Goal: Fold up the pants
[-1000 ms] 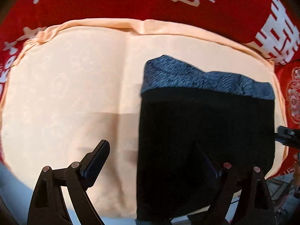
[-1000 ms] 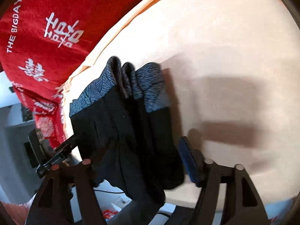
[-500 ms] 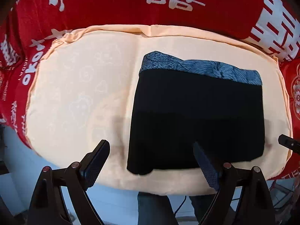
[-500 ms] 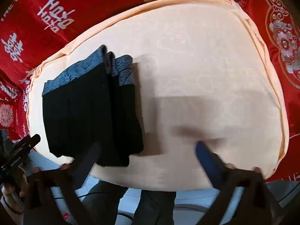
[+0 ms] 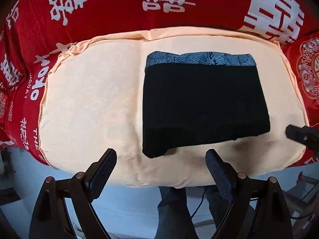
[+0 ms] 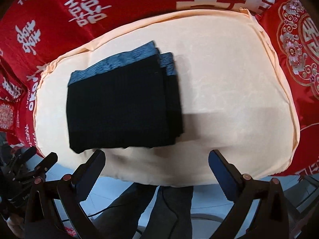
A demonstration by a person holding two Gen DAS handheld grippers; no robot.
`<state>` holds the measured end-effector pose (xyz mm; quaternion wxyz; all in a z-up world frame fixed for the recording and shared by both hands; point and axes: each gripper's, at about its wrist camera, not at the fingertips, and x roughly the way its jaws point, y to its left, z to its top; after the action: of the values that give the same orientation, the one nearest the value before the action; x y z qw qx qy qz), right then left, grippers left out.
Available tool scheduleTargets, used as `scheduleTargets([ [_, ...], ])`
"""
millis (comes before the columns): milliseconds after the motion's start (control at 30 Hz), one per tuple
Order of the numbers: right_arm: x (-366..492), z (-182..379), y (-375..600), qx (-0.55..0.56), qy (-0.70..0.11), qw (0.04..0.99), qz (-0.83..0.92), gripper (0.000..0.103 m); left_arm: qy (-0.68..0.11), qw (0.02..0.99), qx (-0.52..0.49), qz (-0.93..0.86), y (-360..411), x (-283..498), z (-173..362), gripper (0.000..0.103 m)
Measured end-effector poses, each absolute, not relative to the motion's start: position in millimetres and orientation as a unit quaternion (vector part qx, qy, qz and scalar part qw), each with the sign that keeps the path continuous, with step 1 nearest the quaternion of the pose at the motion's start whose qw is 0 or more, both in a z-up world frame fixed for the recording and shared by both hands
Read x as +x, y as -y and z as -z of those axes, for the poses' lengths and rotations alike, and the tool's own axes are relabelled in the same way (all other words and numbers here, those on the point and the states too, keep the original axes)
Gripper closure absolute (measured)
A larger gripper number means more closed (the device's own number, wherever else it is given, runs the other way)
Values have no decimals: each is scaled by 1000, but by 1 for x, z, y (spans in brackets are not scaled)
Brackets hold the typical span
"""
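The black pants [image 5: 203, 103] lie folded into a flat rectangle on the peach cushion [image 5: 89, 99], their grey-blue patterned waistband [image 5: 199, 59] along the far edge. In the right wrist view the same folded pants [image 6: 123, 103] show stacked layers at their right side. My left gripper [image 5: 161, 165] hovers open above the cushion's near edge, nothing between its fingers. My right gripper [image 6: 157, 165] is also open and empty, held above the near edge. A tip of the right gripper [image 5: 301, 135] pokes in at the right of the left wrist view.
A red bedspread [image 5: 119, 4] with white characters surrounds the peach cushion [image 6: 229, 79]. Below the near edge are a pale blue floor [image 5: 123, 205], a person's legs [image 6: 165, 205] and a cable. The left gripper [image 6: 30, 171] shows at the lower left of the right wrist view.
The right gripper let go of the hanging pants and opened wide; the pants now lie flat. Both grippers rose and drew back, so the whole cushion shows.
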<state>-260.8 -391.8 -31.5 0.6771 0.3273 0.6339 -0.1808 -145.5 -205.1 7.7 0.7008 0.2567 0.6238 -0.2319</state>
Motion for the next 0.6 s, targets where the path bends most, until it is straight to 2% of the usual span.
scheduleTargets([
  [100, -257, 20, 372, 319, -636, 677, 188, 0, -619, 702, 259, 237, 199, -149, -17, 11],
  [167, -256, 12, 363, 321, -633, 679, 190, 0, -614, 704, 264, 239, 195, -151, -24, 0],
  [600, -252, -33, 327, 282, -617, 703, 215, 0, -590, 719, 261, 260, 187, -164, -54, 0],
])
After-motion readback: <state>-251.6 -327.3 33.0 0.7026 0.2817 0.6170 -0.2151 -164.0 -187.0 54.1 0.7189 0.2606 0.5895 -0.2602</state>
